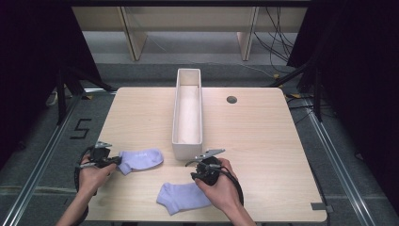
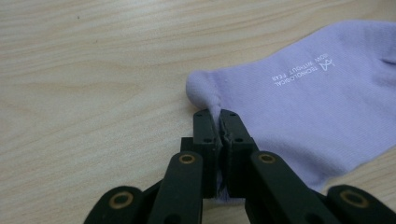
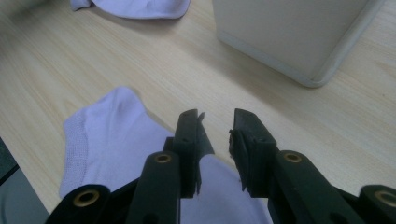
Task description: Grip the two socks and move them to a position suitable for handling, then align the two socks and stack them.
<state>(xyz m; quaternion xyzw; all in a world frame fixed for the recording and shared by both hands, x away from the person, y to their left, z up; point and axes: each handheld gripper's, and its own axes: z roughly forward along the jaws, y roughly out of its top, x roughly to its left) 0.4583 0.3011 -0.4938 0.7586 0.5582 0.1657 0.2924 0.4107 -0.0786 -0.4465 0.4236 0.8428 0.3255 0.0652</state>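
Table [image 1: 263, 141] of pale wood carries everything, with a long white bin [image 1: 188, 113] standing along its middle. Two lilac socks lie at the near side. The far sock [image 1: 141, 159] lies flat left of the bin's near end, white lettering on its upper face. The near sock [image 1: 182, 197] lies by the table's front edge, partly under the right hand [image 1: 223, 188]. The left tongs [image 2: 218, 122] are clamped on a pinched fold at the far sock's edge, the fabric puckered between the pads. The right tongs [image 3: 217, 135] stand partly open above the near sock, nothing between their pads.
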